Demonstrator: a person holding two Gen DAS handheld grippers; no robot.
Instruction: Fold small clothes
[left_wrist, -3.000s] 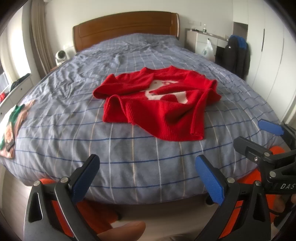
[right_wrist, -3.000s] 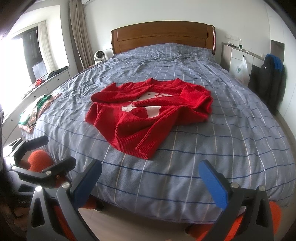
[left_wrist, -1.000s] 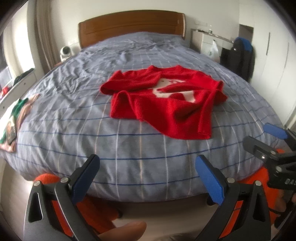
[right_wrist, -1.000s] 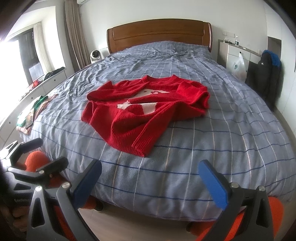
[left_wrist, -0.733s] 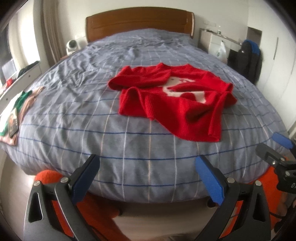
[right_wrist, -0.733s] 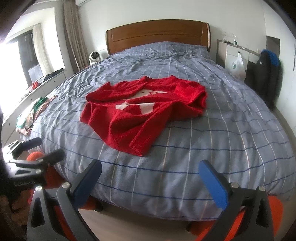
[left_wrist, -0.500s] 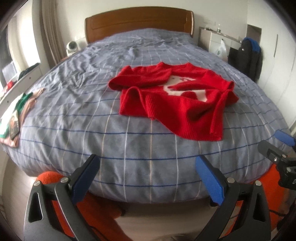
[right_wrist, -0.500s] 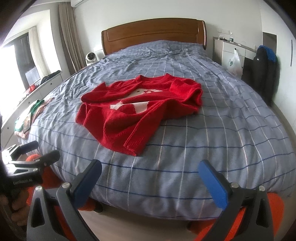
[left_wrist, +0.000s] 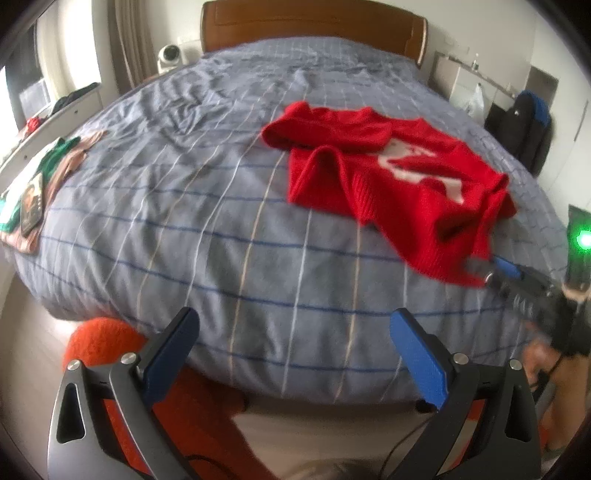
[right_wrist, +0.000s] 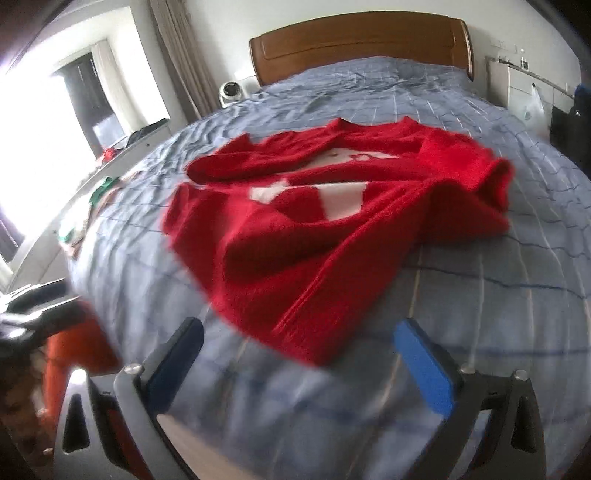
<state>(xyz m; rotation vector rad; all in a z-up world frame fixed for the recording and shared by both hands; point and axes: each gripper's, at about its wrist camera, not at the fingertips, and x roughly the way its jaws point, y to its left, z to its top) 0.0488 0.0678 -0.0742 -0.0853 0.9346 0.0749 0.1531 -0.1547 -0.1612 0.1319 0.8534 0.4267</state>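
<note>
Right wrist view: right gripper jaws apart, just been closing, nothing between them.
Sweater: hem at 12 o'clock, blurred.
Left gripper: jaws apart over bed edge.

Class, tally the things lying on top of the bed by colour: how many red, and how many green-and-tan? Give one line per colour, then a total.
Red: 1, the sweater
Green-and-tan: 1, the folded pile at the bed's edge; how many pieces are in it cannot be told
Total: 2
</note>
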